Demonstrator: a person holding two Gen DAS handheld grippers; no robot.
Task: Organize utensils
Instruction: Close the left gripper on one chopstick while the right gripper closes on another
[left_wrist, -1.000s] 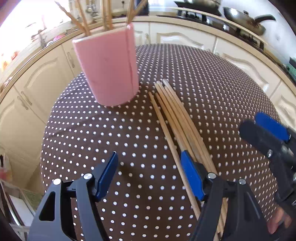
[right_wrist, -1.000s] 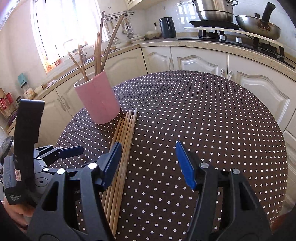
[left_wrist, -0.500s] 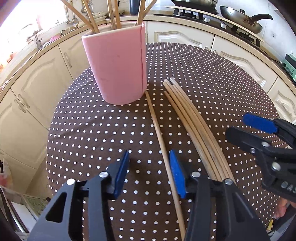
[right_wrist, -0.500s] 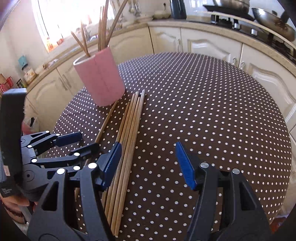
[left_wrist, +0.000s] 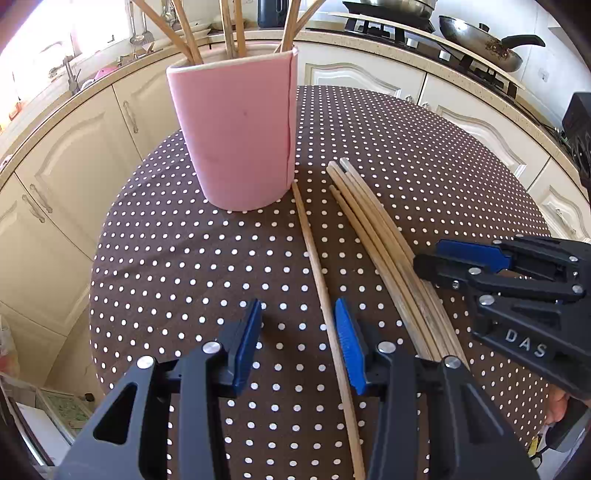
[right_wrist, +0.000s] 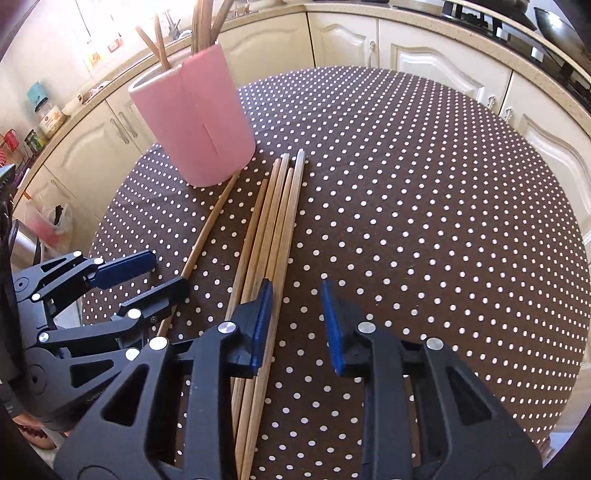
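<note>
A pink holder (left_wrist: 236, 133) (right_wrist: 195, 118) with several wooden chopsticks in it stands on the brown dotted table. One single chopstick (left_wrist: 317, 266) (right_wrist: 207, 229) lies apart from a bundle of several chopsticks (left_wrist: 384, 240) (right_wrist: 273, 229). My left gripper (left_wrist: 297, 341) is open low over the table, its jaws either side of the single chopstick, not touching it. It also shows in the right wrist view (right_wrist: 147, 273). My right gripper (right_wrist: 295, 317) is open, its left finger over the bundle's right edge. It shows in the left wrist view too (left_wrist: 443, 258).
The round table (left_wrist: 424, 155) with its brown dotted cloth drops off at the left and far edges. Cream kitchen cabinets (left_wrist: 74, 155) and a counter ring the table. A stove with pans (left_wrist: 487, 40) is at the back right.
Both grippers have moved forward and down toward the chopsticks and both jaws have narrowed. The single chopstick now lies apart from the bundle, between my left jaws.
</note>
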